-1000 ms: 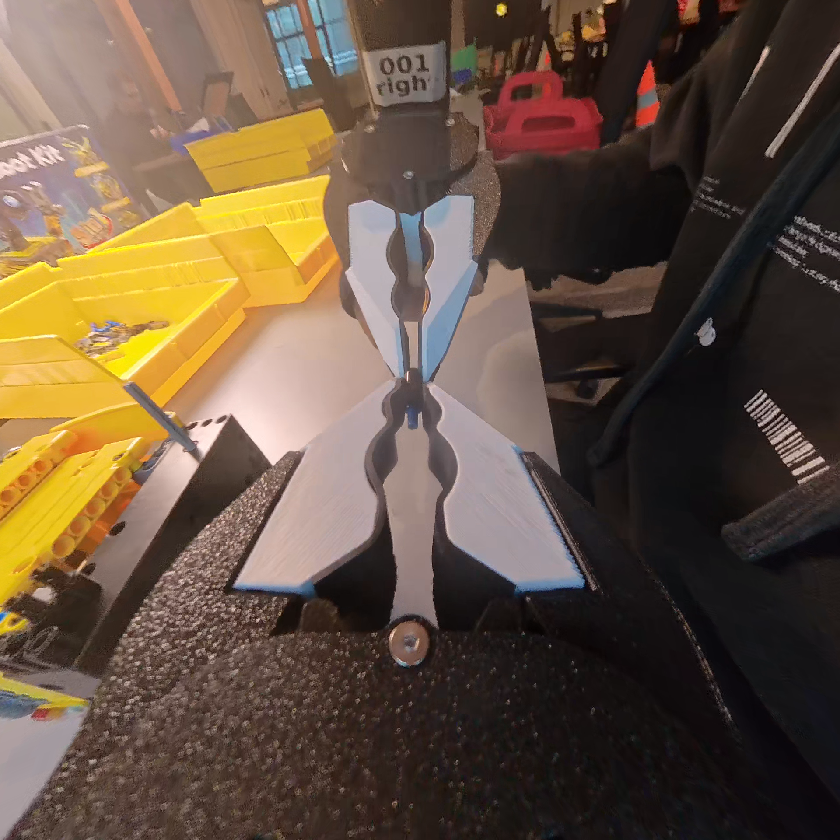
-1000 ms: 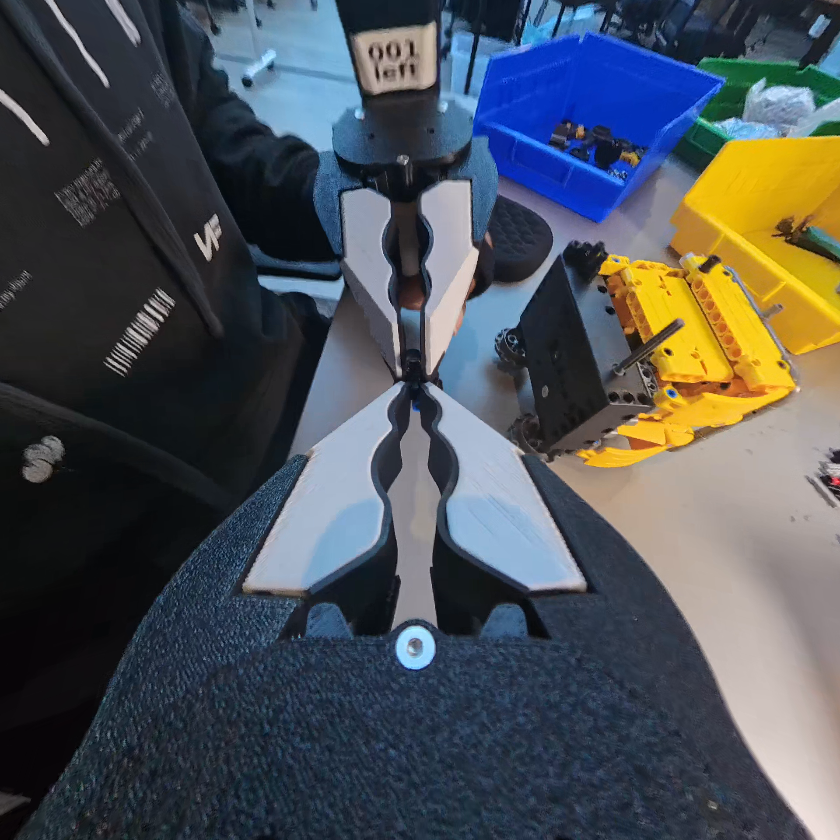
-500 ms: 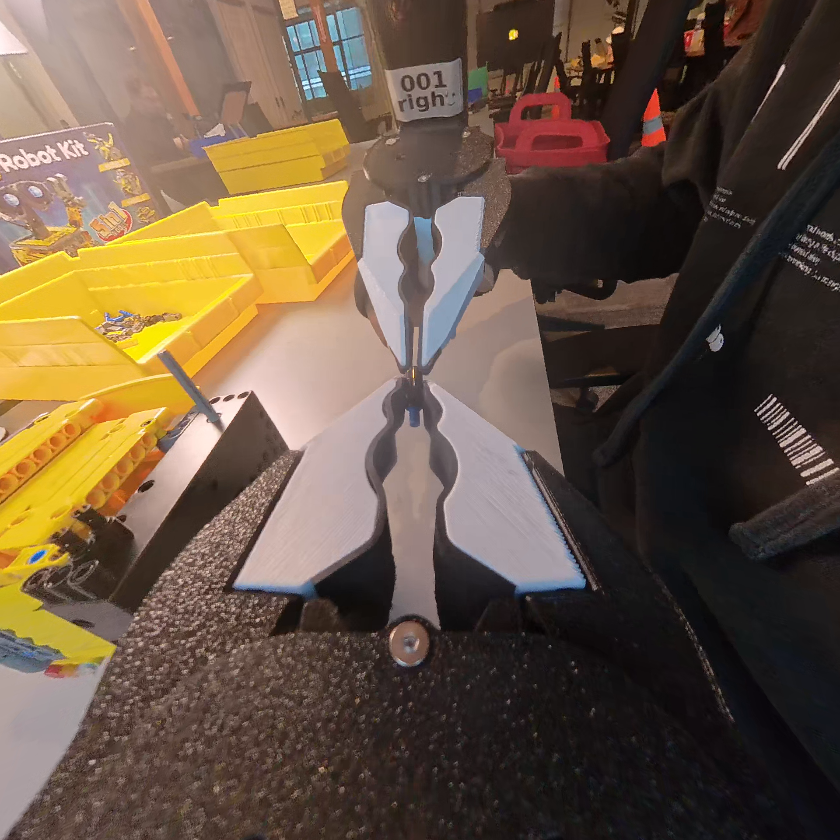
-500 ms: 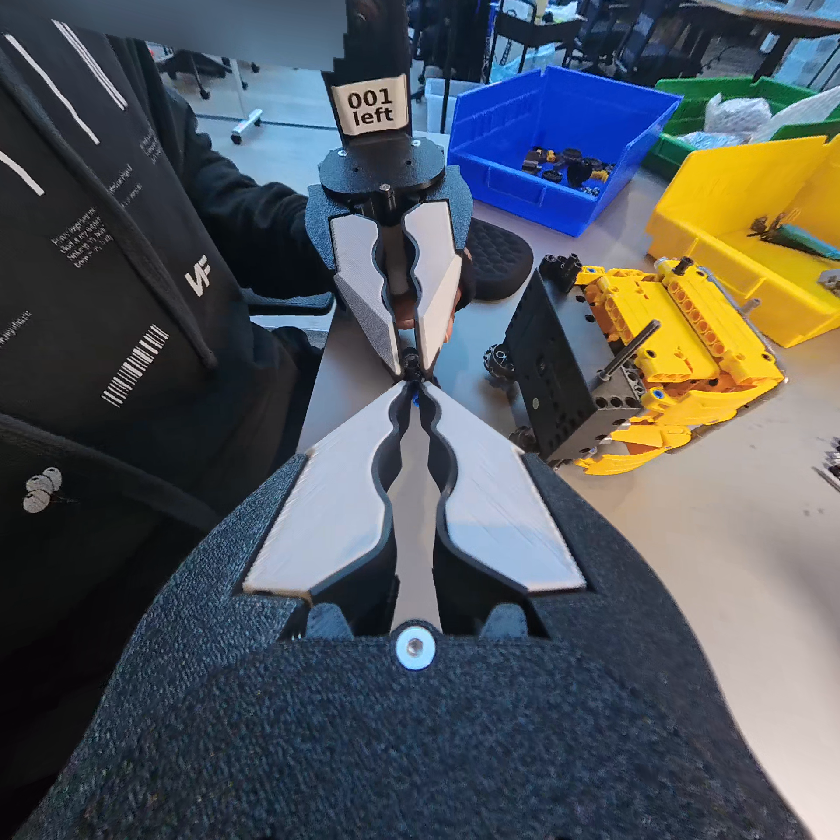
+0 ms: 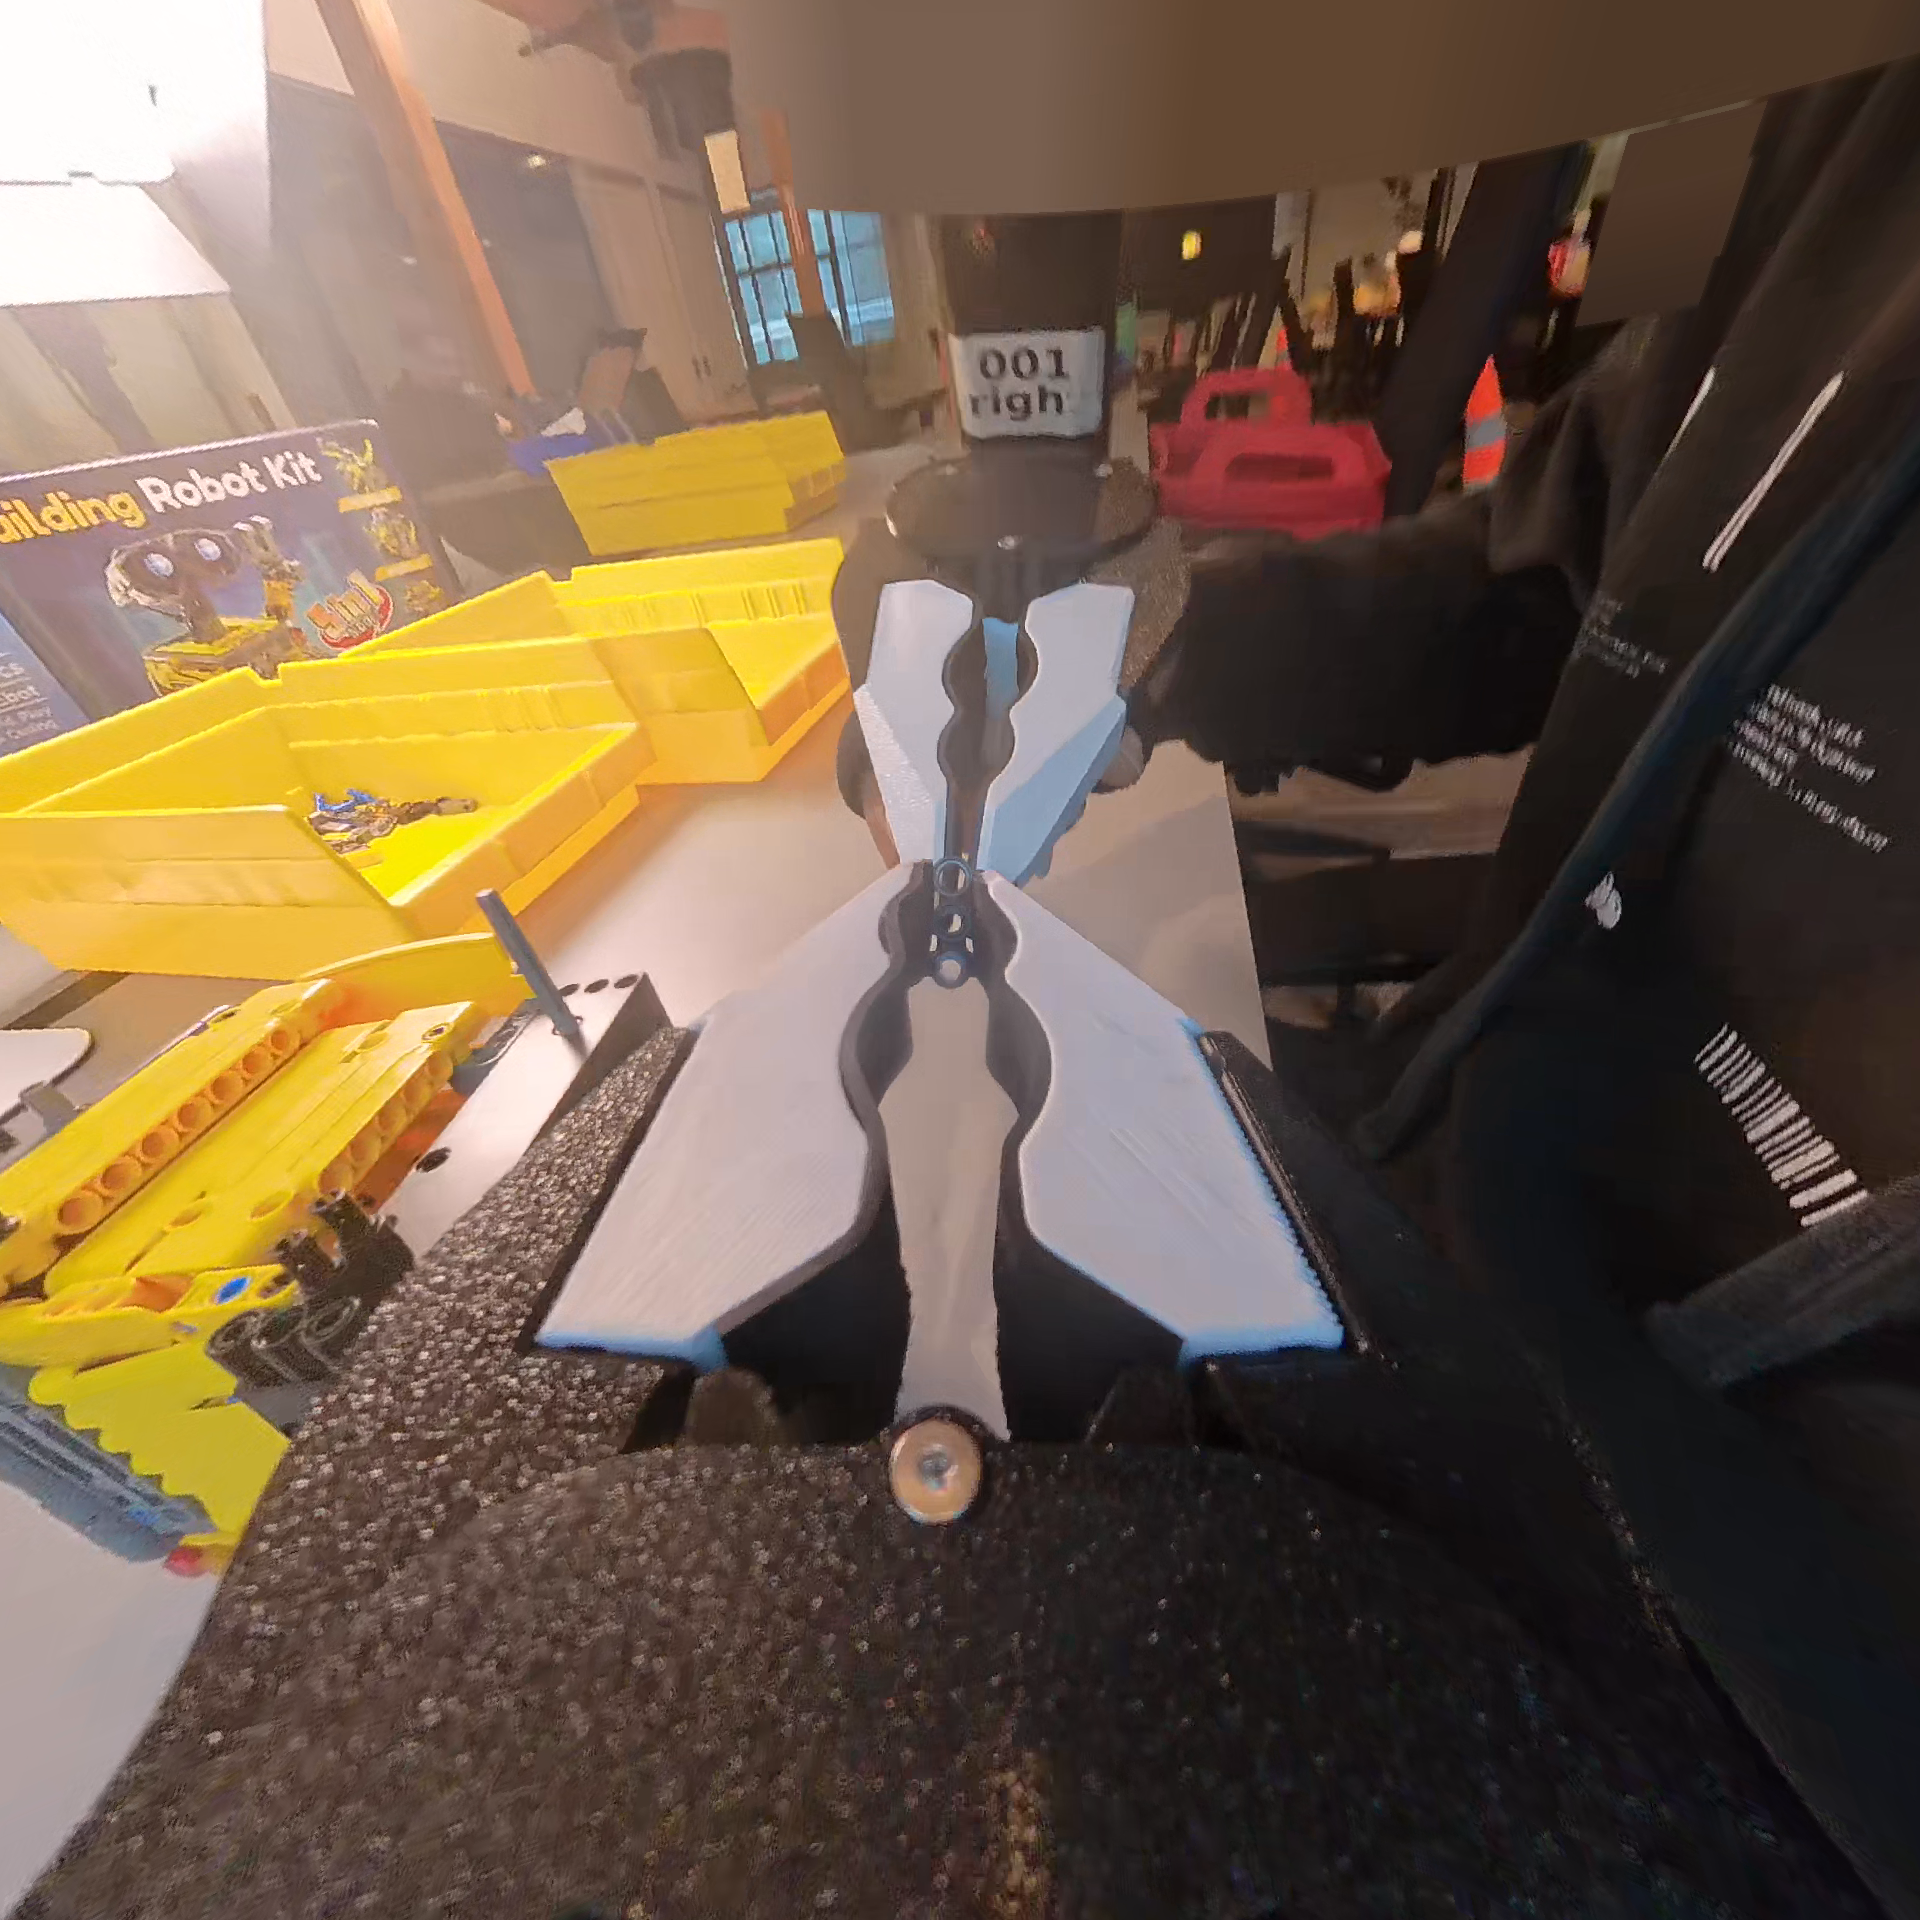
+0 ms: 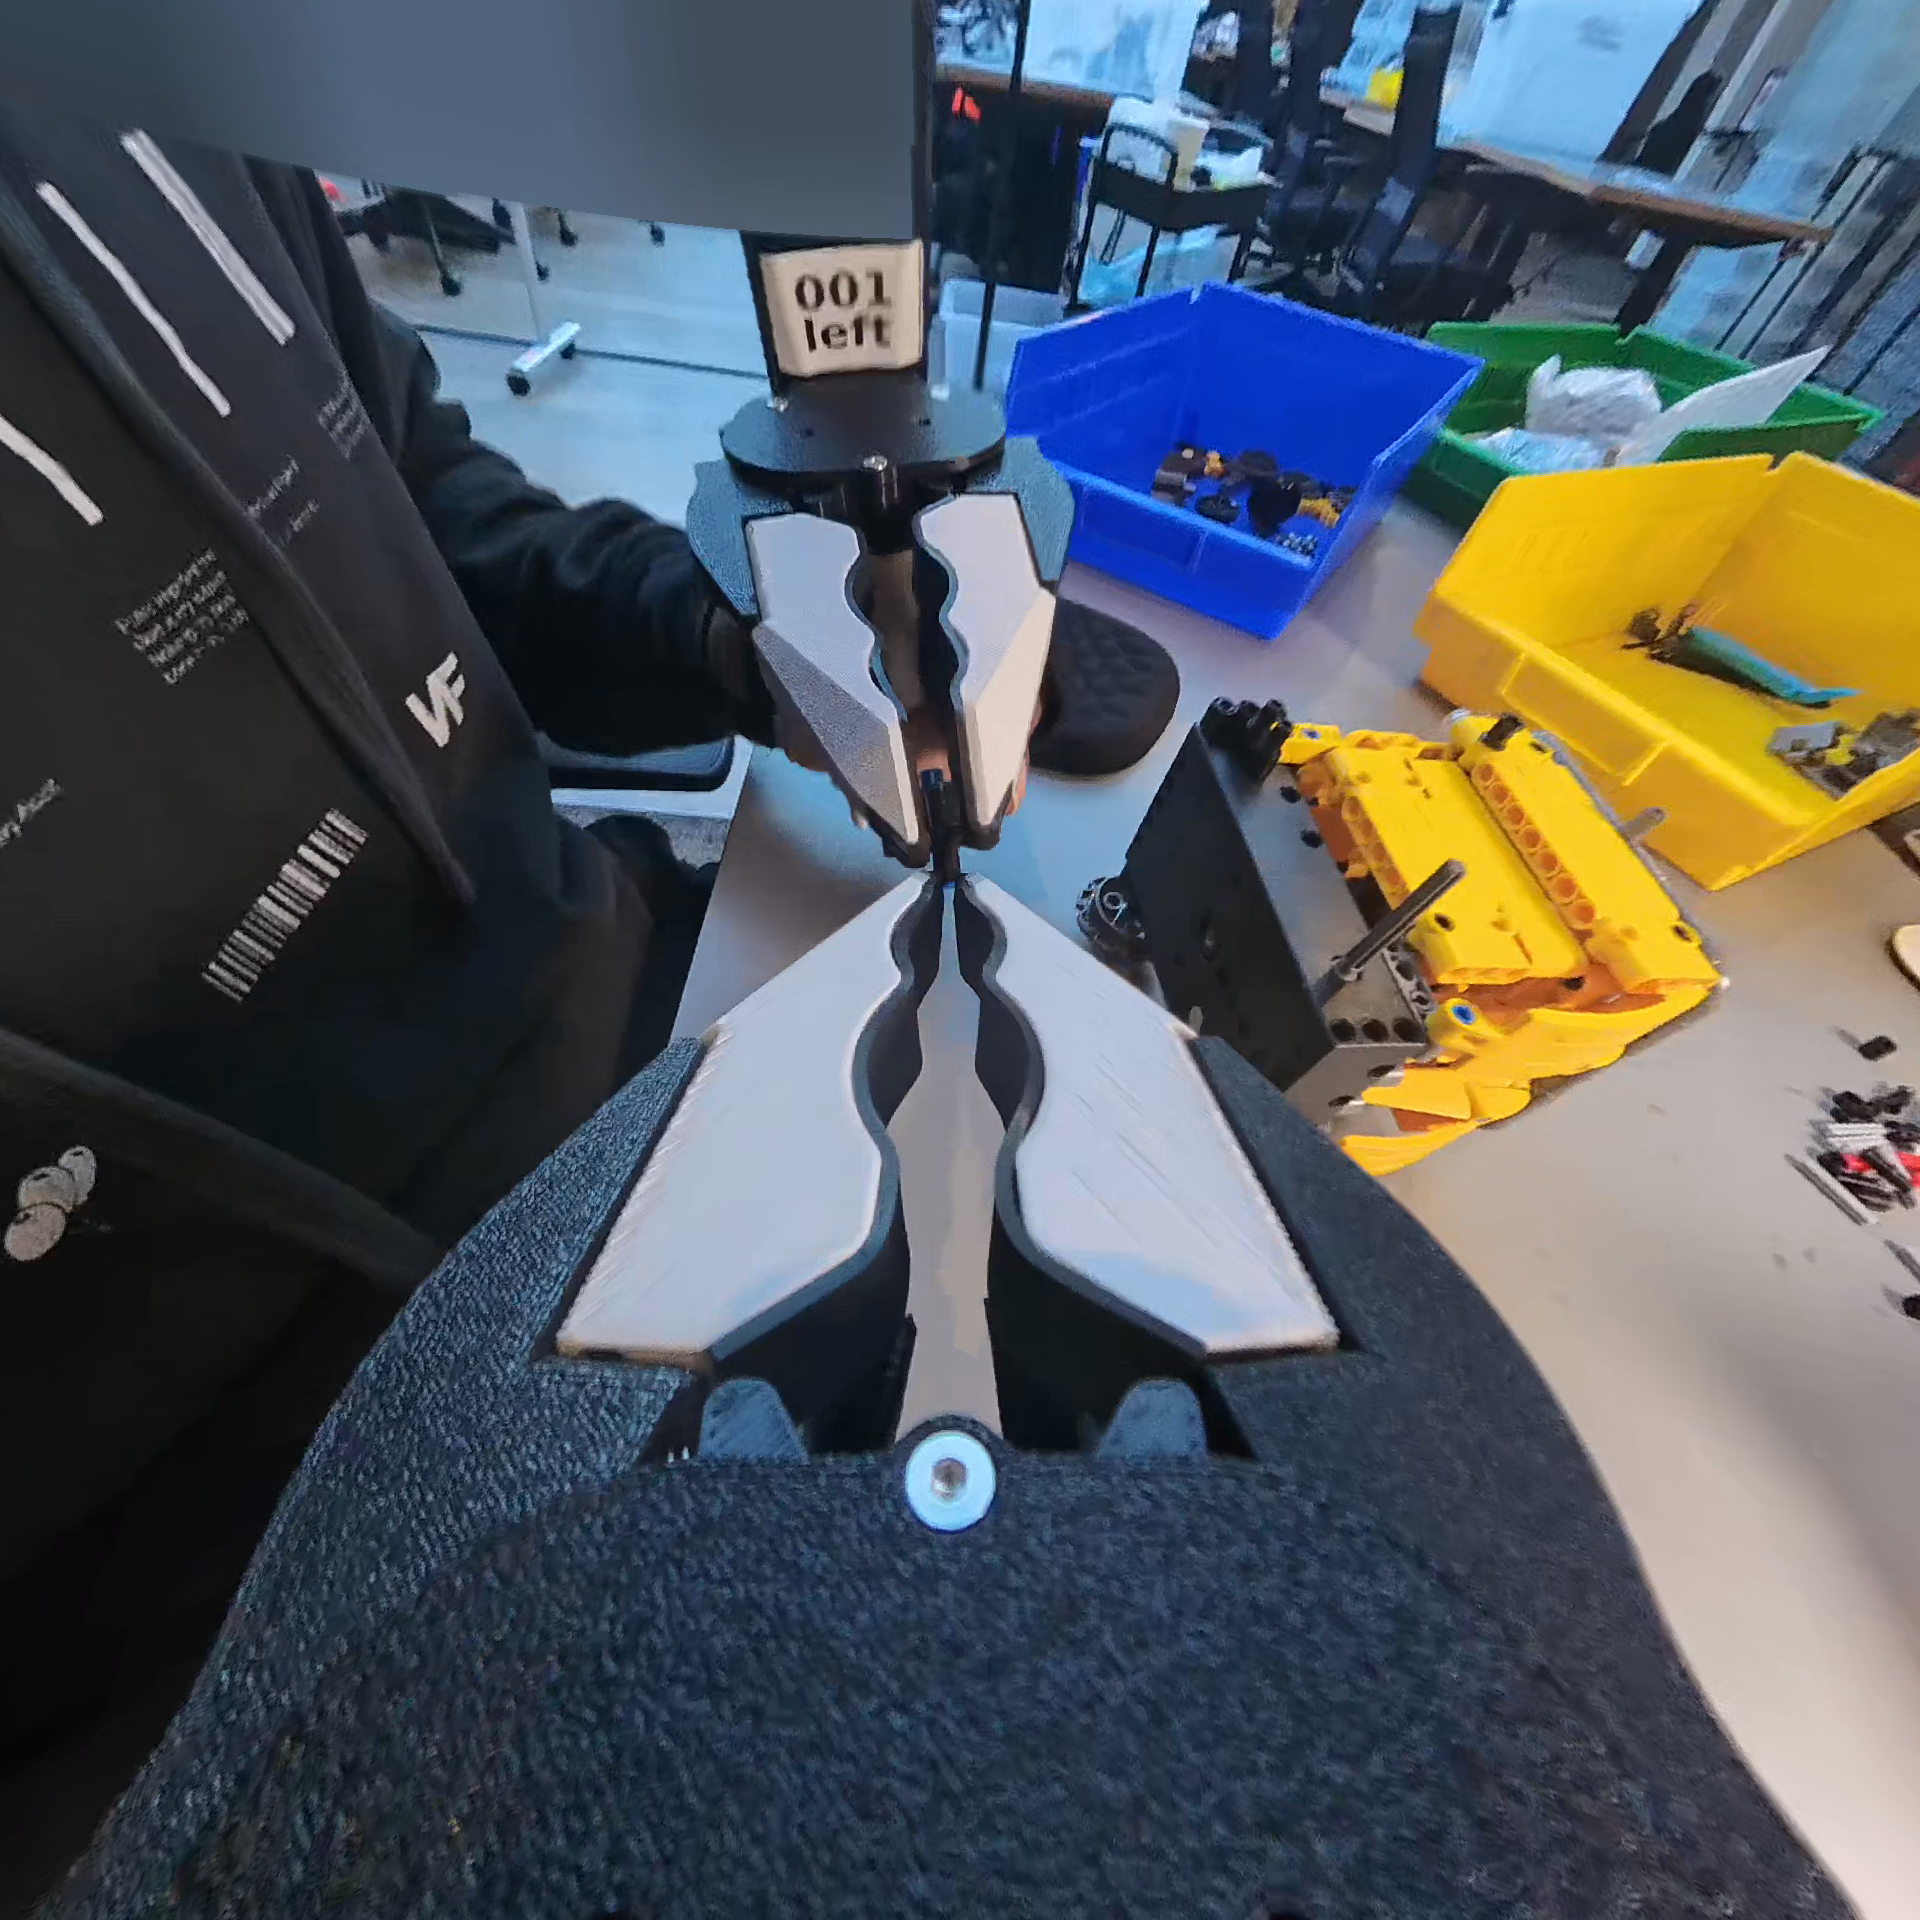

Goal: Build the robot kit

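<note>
My left gripper [image 5: 951, 885] is shut on a small black beam with holes [image 5: 951, 925], a blue pin in its lowest hole. My right gripper [image 5: 961, 844] faces it tip to tip, shut, and pinches the beam's far end. In the right wrist view my right gripper [image 6: 945, 885] meets the left gripper [image 6: 940, 831], with the black beam [image 6: 938, 805] edge-on between the tips. Both are held in the air above the table's near edge, in front of a person in a black hoodie [image 6: 260, 727].
A yellow and black brick model [image 6: 1507, 883] lies on the grey table [image 6: 1558, 1351], also seen in the left wrist view [image 5: 208, 1143]. Around it are yellow bins [image 5: 312, 831], a blue bin [image 6: 1226, 416], a green bin [image 6: 1662, 364], a kit box [image 5: 208, 561] and loose small parts [image 6: 1870, 1153]. The grippers are tip to tip, or close to it.
Both grippers have stayed tip to tip and tilted upward. The black beam now shows its holes face-on between the left fingers, where before only a thin edge and a blue pin showed.
</note>
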